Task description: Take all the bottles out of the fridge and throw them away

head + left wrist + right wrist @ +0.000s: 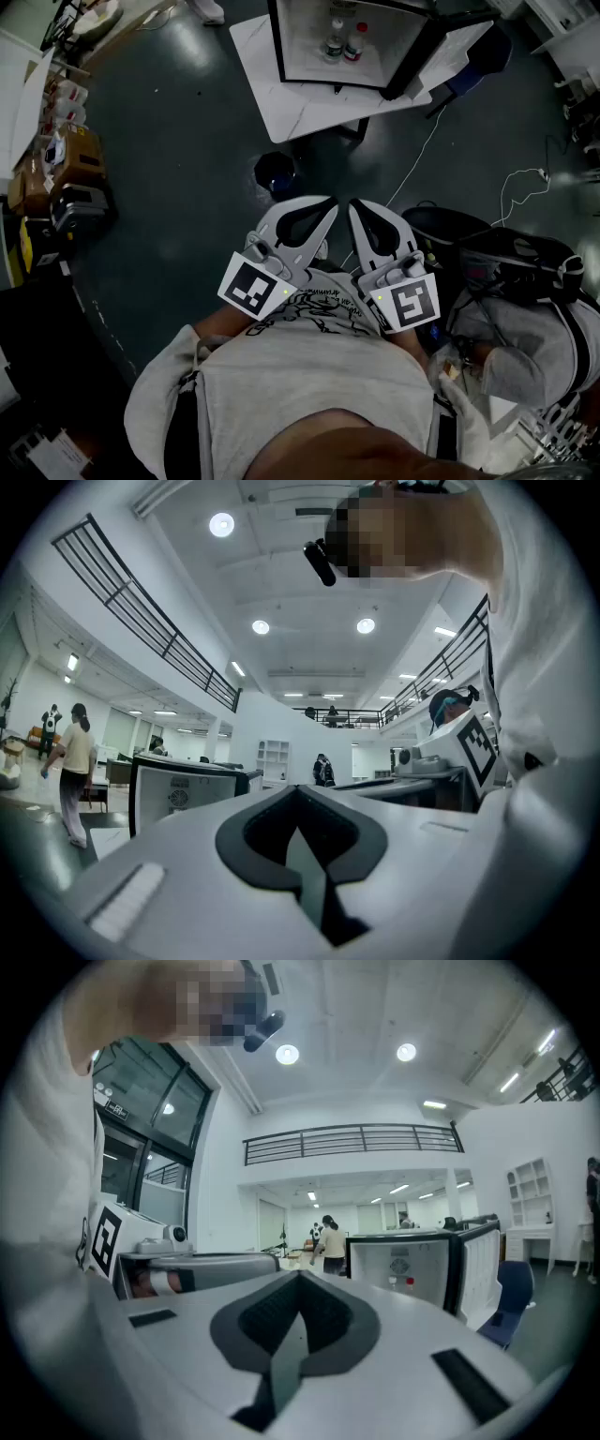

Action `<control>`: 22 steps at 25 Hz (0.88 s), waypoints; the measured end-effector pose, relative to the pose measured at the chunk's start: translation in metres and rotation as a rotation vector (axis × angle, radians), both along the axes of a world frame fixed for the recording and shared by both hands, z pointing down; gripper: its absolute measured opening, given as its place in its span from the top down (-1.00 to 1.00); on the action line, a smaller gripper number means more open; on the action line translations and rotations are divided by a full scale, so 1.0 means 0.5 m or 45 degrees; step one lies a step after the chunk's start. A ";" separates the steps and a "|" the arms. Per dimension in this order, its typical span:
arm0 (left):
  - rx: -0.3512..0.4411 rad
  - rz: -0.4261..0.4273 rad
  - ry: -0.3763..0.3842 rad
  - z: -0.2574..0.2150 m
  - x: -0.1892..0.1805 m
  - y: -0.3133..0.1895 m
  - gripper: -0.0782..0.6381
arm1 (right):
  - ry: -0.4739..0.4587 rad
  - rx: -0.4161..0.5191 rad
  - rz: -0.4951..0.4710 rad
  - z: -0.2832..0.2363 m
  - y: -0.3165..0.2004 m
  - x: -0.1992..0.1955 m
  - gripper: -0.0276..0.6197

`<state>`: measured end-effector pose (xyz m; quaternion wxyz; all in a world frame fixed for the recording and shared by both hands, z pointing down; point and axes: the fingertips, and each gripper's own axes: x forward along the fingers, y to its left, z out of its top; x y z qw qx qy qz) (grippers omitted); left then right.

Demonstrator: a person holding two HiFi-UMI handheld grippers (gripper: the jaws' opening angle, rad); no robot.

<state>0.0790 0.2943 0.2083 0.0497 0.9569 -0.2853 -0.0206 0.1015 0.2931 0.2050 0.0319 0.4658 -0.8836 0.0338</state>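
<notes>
The person's grey shirt (309,375) is nearest in the head view, and its dark chest print is too creased to read. Held against it are the left marker cube (253,286) and the right marker cube (410,305). They carry only black-and-white square patterns, with no words.

From the cubes the left tongs (319,204) and right tongs (362,206) reach toward 12 o'clock, side by side and level. Each gripper view shows its jaws pressed fully together with nothing between them, so both are empty.

The fridge (300,37) lies well apart from them at 12 o'clock. It stands with its door open on a white surface (291,108), across a stretch of dark floor (187,159). Inside, two bottles stand upright and just beside each other: a white-capped bottle (335,41) at 11 o'clock from the tong tips and a red-capped bottle (355,43) at 12 to 1 o'clock. Their long axes are vertical, so a level approach should meet their sides. Their labels are too small to read.

Neither hand is clearly nearer. The white-capped one lines up better with the left tongs and the red-capped one with the right. I judge the task not yet begun: the person must first close the gap and open the jaws.

A dark round container (275,173) sits on the floor at 11 o'clock, between the tongs and the surface. It may be the bin, but I cannot tell.
</notes>
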 end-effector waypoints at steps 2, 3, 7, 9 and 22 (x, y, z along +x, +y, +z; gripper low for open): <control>0.001 0.005 0.003 -0.003 0.008 -0.007 0.76 | 0.001 0.007 0.002 -0.005 -0.007 0.006 0.89; 0.003 0.006 0.004 -0.004 0.012 -0.009 0.76 | 0.005 0.009 0.002 -0.006 -0.009 0.009 0.89; 0.011 0.013 -0.005 -0.010 0.025 -0.013 0.76 | 0.022 0.006 0.001 -0.011 -0.010 0.024 0.89; 0.015 0.017 -0.007 -0.013 0.031 -0.016 0.76 | 0.021 0.008 0.004 -0.013 -0.013 0.030 0.89; 0.004 -0.018 -0.002 -0.010 0.072 -0.050 0.76 | -0.020 0.051 0.039 -0.024 -0.045 0.085 0.89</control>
